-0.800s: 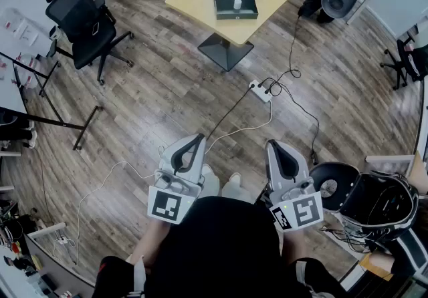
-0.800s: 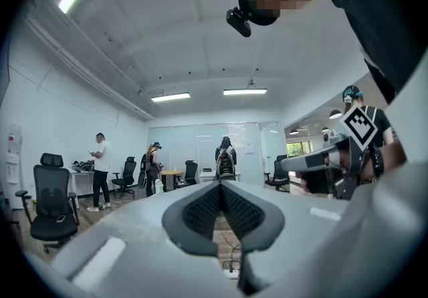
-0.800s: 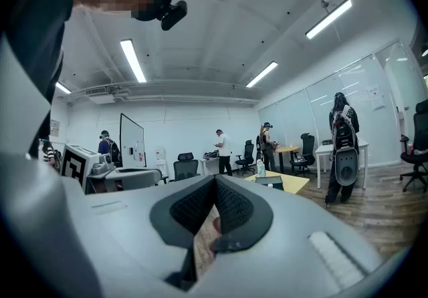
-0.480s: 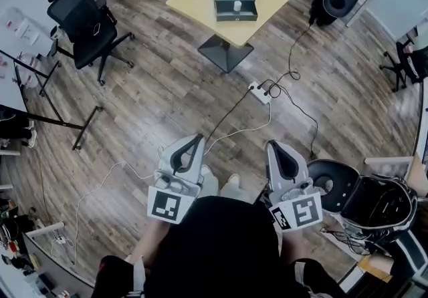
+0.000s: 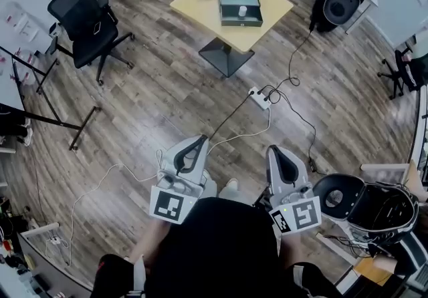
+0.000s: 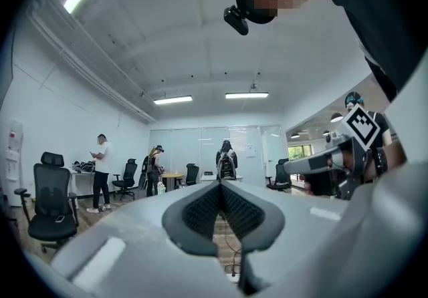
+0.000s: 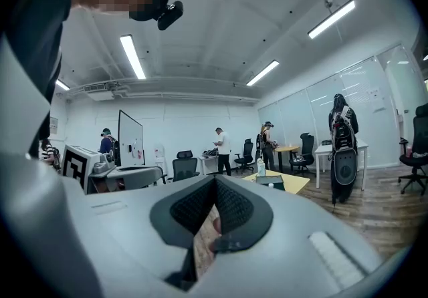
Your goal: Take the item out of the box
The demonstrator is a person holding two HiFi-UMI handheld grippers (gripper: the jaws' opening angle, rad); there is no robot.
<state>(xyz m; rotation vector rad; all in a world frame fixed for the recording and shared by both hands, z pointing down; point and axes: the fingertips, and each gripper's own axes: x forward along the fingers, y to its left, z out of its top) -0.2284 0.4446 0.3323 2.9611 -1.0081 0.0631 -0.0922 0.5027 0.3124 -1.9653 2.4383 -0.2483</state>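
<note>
While the left gripper [image 5: 200, 137] and right gripper [image 5: 277, 151] hang level, jaws closed together on nothing, the box [image 5: 241, 22] sits far ahead of them on the counter [image 5: 197, 8] — white item [image 5: 243, 11] inside.

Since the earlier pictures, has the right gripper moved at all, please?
Yes, slightly forward: the black round case on the floor now lies further behind the right gripper.

The item [image 5: 243, 11] in the box [image 5: 241, 22] is too small to identify.
</note>
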